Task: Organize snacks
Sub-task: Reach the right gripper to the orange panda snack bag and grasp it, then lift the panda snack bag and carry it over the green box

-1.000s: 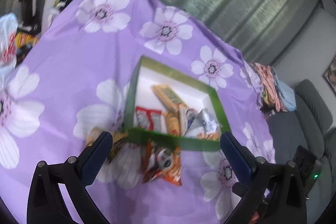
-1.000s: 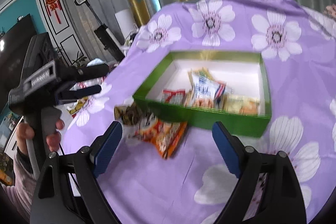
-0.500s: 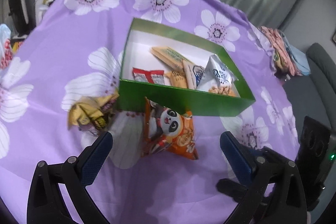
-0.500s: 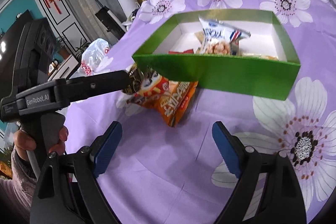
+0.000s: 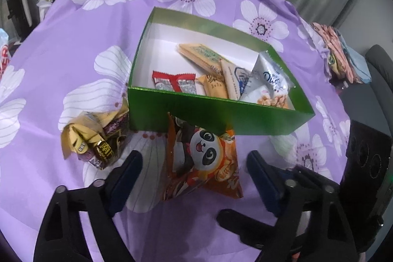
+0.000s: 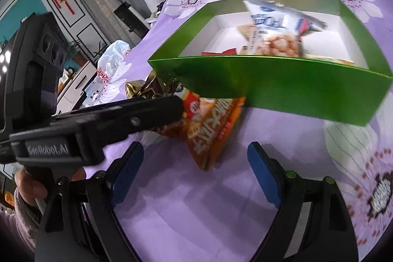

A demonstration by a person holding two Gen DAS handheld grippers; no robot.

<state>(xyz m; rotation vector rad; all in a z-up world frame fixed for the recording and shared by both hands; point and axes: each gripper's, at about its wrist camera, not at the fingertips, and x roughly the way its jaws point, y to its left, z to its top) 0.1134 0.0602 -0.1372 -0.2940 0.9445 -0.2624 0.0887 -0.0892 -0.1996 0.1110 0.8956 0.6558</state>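
An orange panda snack bag (image 5: 203, 158) lies on the purple cloth, its top tucked under the front wall of the green box (image 5: 221, 116). My left gripper (image 5: 194, 178) is open, its jaws astride the bag's lower part. A pile of gold and dark wrappers (image 5: 95, 139) lies left of the bag. The box holds several snack packets, among them a white peanut bag (image 5: 270, 87). In the right wrist view my right gripper (image 6: 194, 173) is open and empty, just short of the orange bag (image 6: 208, 129) and the green box (image 6: 282, 92).
The left gripper's body (image 6: 98, 124) reaches across the right wrist view from the left. The right gripper's body (image 5: 319, 200) fills the lower right of the left wrist view. A white plastic bag (image 6: 113, 65) and folded cloths (image 5: 343, 60) lie beyond the table edges.
Both grippers have come lower and closer to the orange bag and the box. The left gripper's jaws now stand on either side of the bag.
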